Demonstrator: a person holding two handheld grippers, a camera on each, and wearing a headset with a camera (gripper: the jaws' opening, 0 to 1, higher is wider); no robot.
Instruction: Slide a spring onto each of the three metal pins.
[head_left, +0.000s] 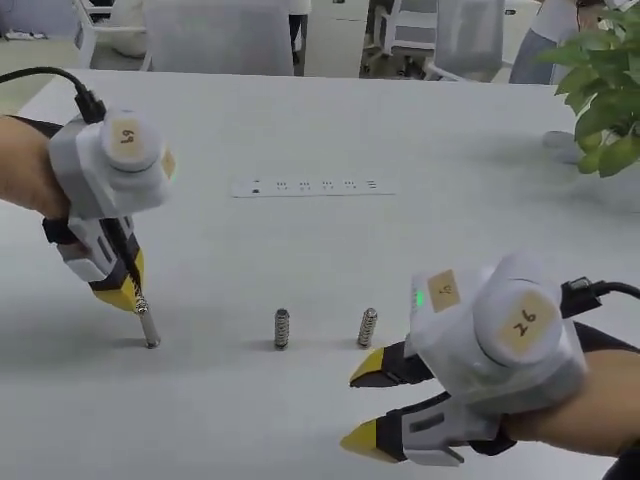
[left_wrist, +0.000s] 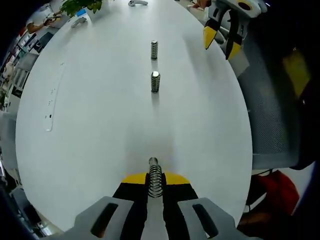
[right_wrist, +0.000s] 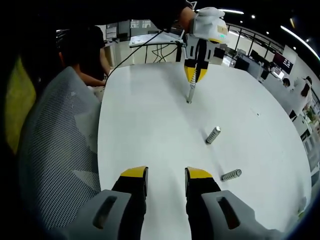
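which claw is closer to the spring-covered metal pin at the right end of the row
Right. The right claw is open close by that spring-covered metal pin; the left claw is at the row's other end, shut on a steel coil spring.

A white power strip (head_left: 312, 186) lies flat on the white table (head_left: 430, 240); a leafy green plant (head_left: 605, 100) shows at far right.
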